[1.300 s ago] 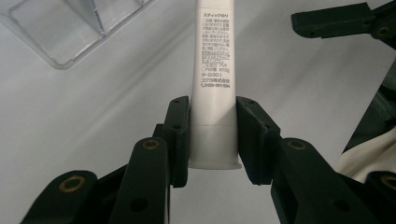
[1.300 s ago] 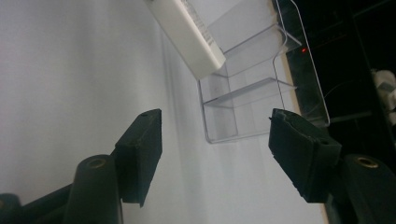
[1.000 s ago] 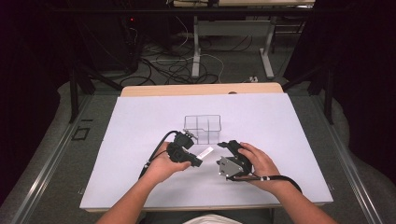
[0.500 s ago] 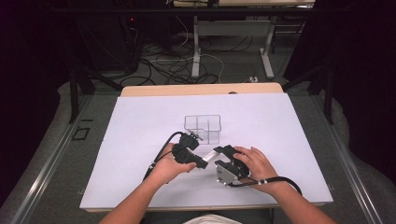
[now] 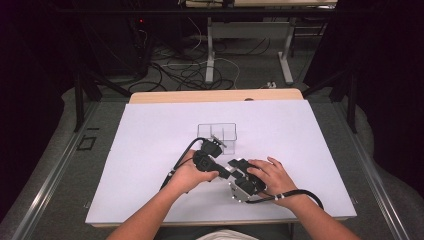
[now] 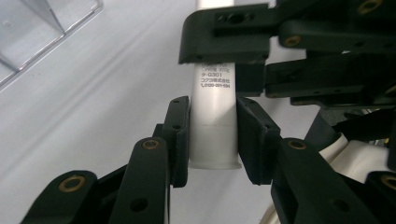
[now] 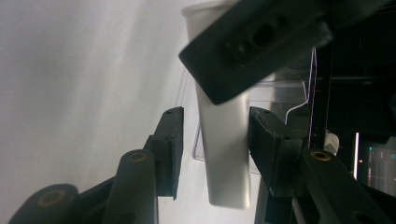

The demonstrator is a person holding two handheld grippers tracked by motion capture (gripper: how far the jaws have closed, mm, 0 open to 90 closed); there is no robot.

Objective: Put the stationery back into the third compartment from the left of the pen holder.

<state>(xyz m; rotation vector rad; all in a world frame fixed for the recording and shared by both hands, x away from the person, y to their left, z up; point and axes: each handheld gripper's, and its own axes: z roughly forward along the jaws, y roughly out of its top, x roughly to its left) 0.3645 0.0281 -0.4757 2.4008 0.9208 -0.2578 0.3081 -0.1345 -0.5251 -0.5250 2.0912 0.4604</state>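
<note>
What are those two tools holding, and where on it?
A white plastic tube, printed with small text. The left tool clamps one end; the right tool, just closing, brackets the other end.

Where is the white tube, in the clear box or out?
Out: the left gripper holds the tube clear of the box.

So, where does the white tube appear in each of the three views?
High view: too small to make out, near the clear box.
Left gripper view: white tube at centre, upright.
Right gripper view: centre, slightly right.
Shared landmark: the clear box.
</note>
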